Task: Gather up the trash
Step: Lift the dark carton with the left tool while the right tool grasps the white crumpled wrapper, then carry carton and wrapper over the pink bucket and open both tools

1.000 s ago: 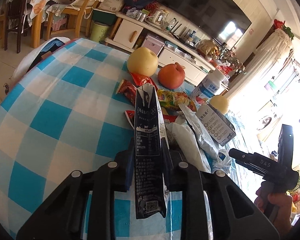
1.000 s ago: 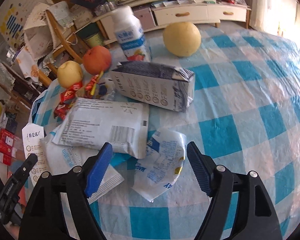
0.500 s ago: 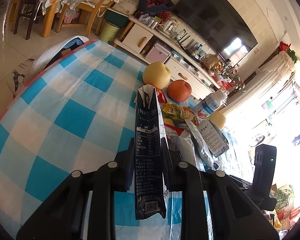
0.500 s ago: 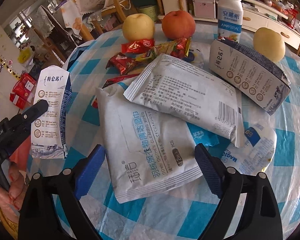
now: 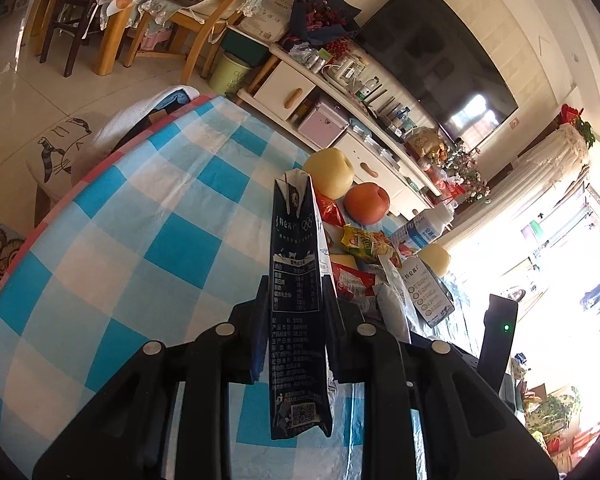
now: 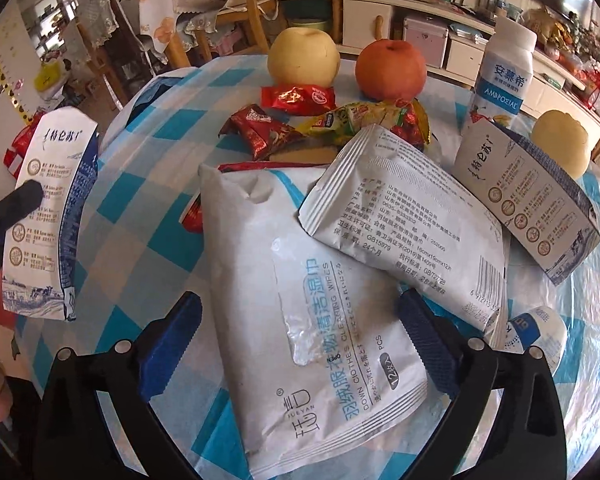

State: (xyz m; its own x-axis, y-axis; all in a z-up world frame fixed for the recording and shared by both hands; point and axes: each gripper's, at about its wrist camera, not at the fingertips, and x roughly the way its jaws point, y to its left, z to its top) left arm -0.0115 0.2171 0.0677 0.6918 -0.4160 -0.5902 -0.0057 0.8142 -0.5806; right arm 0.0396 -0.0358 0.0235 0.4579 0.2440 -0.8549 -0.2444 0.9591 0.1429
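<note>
Left gripper (image 5: 295,334): jaws clamped on a flattened dark milk carton (image 5: 296,300), held upright at frame centre above the checked tablecloth (image 5: 140,240). Right gripper (image 6: 300,344): jaws opening wide, not gripping; the white wipes packet (image 6: 300,320) lies between them at lower centre. Beyond it: a second packet (image 6: 412,220), red wrappers (image 6: 296,98), then two fruits at the top.

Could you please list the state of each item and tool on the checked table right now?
Left tool: shut on the flattened milk carton, held off the table.
Right tool: jaws opening, astride the large wipes pack, not pressing it.
Small wipes pack: lying across the large one.
Second milk carton: lying on its side.
Yogurt bottle: upright, capped.
</note>
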